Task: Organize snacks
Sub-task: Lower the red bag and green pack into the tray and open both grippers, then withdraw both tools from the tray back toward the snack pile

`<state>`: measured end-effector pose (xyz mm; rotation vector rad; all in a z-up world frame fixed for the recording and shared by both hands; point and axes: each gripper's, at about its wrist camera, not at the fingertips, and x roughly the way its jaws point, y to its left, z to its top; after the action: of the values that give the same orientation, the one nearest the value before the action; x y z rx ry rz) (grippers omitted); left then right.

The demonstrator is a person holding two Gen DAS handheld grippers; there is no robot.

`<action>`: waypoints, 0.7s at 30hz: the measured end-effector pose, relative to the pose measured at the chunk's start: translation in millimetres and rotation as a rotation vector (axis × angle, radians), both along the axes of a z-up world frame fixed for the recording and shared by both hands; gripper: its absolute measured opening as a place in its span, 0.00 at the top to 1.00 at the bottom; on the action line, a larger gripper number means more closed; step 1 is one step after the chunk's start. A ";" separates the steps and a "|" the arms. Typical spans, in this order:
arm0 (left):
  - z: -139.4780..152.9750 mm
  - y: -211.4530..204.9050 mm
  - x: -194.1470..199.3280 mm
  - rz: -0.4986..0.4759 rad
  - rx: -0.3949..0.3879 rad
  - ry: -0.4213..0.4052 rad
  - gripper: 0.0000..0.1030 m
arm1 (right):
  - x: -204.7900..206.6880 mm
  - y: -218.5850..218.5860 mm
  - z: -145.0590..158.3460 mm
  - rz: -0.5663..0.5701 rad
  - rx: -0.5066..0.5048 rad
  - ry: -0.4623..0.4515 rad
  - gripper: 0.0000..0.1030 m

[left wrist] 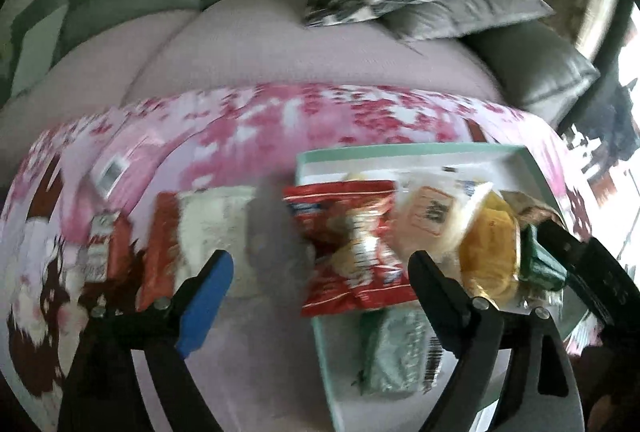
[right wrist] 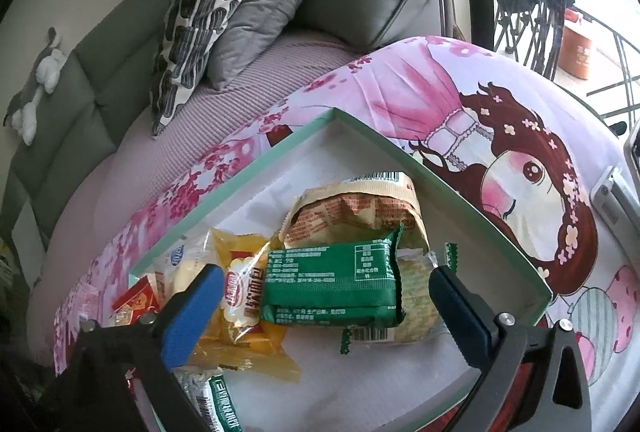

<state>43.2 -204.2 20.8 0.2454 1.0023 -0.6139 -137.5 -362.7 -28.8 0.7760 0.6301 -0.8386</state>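
Right gripper (right wrist: 324,306): your jaws are spread wide, holding nothing; blue pads either side of the green snack pack (right wrist: 334,284), not touching it.
Left gripper (left wrist: 320,272): also wide apart, nothing held; it hangs above the red chip bag (left wrist: 348,244) at the tray's left edge. View is blurred.
Green snack pack: dark green wrapper w/ white print and zigzag ends, lying flat on top of a clear-wrapped pastry (right wrist: 416,308).
Other snacks in tray: yellow bread bag (right wrist: 244,308) just left of the green pack; beige-orange crumpled bag (right wrist: 356,216) behind it.
Tray (right wrist: 480,224): mint-green rim, white inside, sits on the pink cartoon-print cloth (right wrist: 420,92).
Outside tray: red-and-white packet (left wrist: 200,232) and a small red packet (left wrist: 104,248) on the cloth, left of the tray.
Pose: both grippers tilt down over the tray; right one's black finger shows at the left view's right edge.
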 end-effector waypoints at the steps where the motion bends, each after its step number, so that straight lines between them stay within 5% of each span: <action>1: 0.1 5.1 3.2 0.027 -0.004 0.009 0.12 | -0.1 0.7 1.1 0.000 0.001 0.000 0.00; 6: 1.8 31.7 16.1 0.152 -0.015 0.000 0.04 | 3.0 8.7 5.8 0.017 -0.001 0.004 0.00; 21: 3.4 92.1 38.4 0.293 -0.039 0.003 0.00 | 18.0 47.3 27.4 0.102 -0.065 0.033 0.00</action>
<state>81.6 -112.0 24.1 0.0603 1.0054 -0.3669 -119.5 -315.4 -1.5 0.6674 0.6630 -0.7760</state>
